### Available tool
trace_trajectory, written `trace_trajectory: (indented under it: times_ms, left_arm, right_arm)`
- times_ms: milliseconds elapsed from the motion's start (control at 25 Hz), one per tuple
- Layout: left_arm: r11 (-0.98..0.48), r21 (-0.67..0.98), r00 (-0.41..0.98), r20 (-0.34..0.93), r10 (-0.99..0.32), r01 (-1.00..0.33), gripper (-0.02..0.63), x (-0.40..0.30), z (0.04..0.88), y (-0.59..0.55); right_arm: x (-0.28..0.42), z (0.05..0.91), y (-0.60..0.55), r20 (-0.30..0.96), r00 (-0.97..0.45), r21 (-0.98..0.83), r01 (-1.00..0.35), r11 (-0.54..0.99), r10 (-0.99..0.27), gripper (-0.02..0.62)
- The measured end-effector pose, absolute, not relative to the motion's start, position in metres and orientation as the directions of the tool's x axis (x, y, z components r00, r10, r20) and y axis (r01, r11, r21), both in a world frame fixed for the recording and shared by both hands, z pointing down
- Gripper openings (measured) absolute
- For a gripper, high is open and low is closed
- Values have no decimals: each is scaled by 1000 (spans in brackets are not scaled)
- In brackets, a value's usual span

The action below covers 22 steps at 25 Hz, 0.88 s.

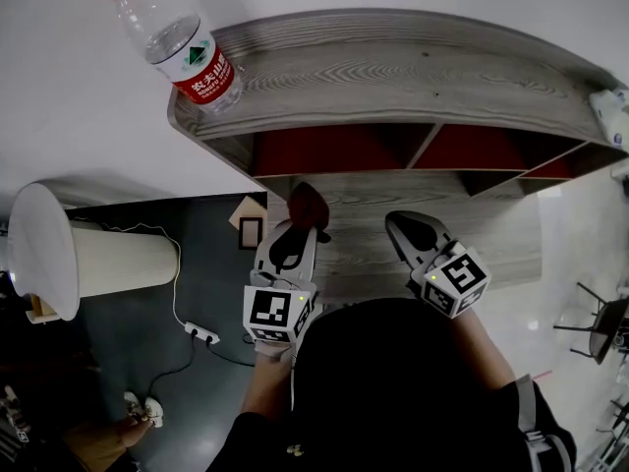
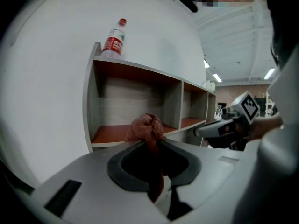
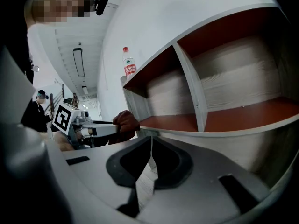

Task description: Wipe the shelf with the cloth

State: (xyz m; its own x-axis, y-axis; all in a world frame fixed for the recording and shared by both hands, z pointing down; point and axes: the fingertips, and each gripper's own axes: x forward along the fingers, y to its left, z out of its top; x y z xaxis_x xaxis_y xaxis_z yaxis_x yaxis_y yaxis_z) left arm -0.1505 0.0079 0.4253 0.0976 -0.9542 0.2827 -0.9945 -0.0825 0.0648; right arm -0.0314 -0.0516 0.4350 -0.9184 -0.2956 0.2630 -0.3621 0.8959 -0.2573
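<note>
Head view: shelf (image 1: 413,72) seen at the far wall; water bottle (image 1: 182,47) stood on its top, left end
Left gripper (image 2: 154,146): clenched on the red cloth (image 2: 146,126); cloth held near the left compartment
Right gripper (image 3: 150,146): jaws pressed together, nothing held; kept beside the left gripper

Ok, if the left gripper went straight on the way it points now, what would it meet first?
Most likely the shelf: the left gripper, shut on the cloth, points at the front edge of the left compartment floor. The cloth sticks out ahead, so it would touch first. Depth is unclear.
</note>
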Motion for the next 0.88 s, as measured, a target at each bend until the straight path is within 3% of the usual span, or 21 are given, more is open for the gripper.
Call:
trace_trajectory:
  times_ms: [160, 880]
  left_arm:
    - [-112, -8, 104, 313, -944, -994, 66, -142, 435, 5]
    - [-210, 103, 233, 319, -919, -972, 66, -126, 447, -26]
  right_arm:
    - [-33, 434, -53, 261, -918, -223, -359, 906, -299, 5]
    - [-34, 419, -76, 245, -907, -145, -384, 912, -343, 5]
